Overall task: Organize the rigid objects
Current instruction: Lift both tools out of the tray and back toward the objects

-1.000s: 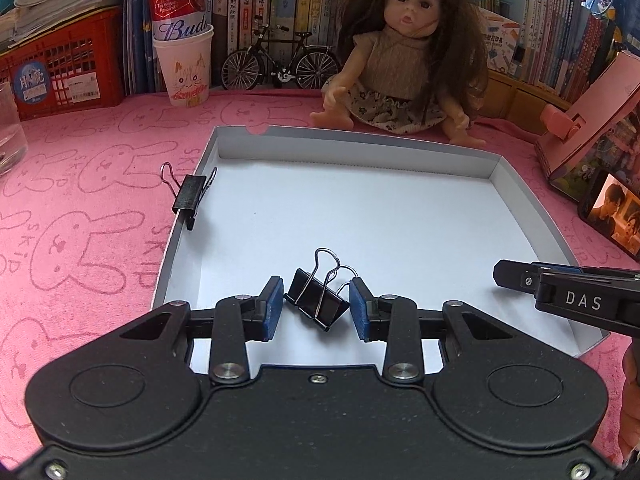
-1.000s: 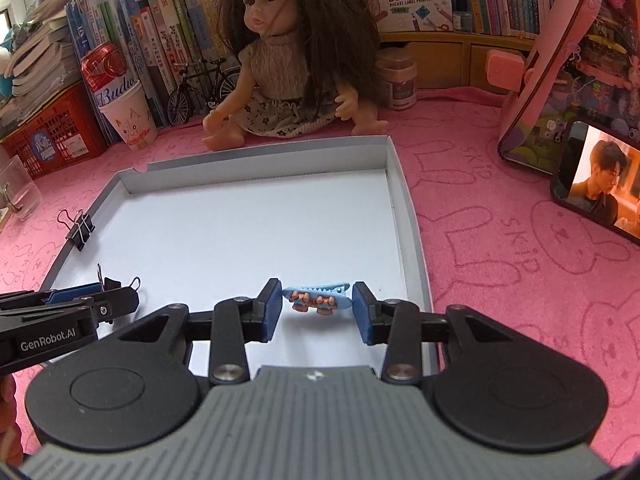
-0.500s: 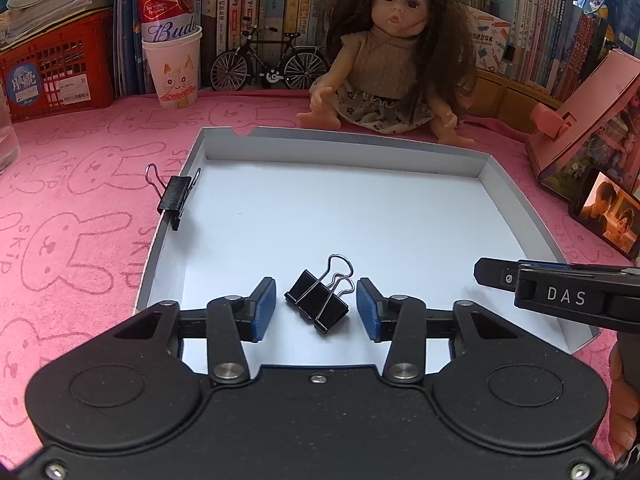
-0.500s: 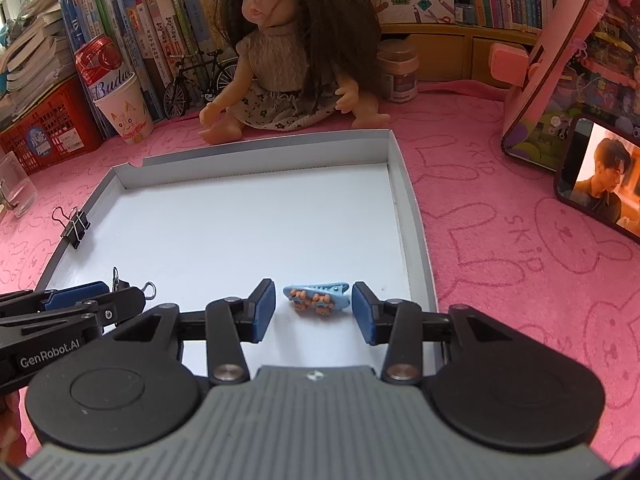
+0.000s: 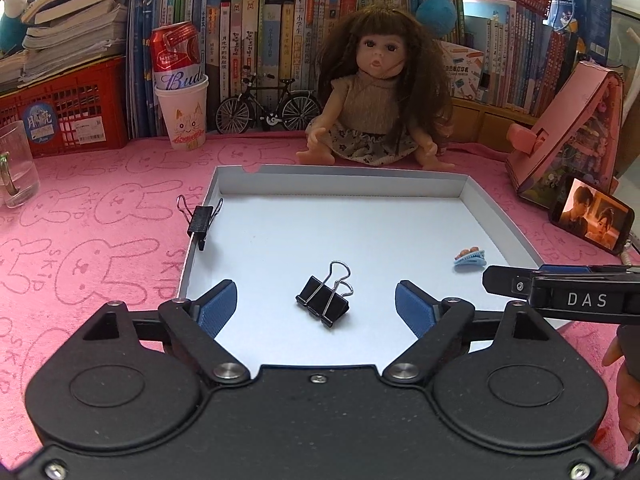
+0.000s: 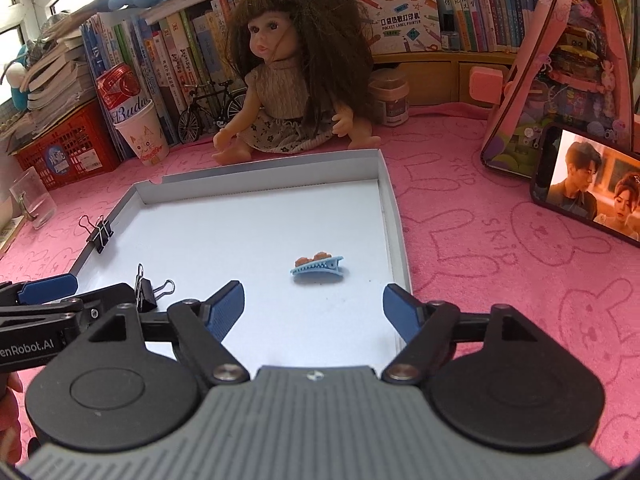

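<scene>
While opening, both hand-held grippers [image 5: 316, 306] [image 6: 313, 307] empty.

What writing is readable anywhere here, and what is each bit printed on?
"DAS": right tool.
"enRobot.AI", start cut off: left tool.
"Bud", rest hidden: red can.
"SKiP": pink cloth.
"POCKET LABEL PRINTER": box.
Book spines and crate sticker: too small or blurred.

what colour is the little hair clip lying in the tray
Light blue, with small orange decorations along its top edge; the hair clip shows best in the right wrist view.
</scene>
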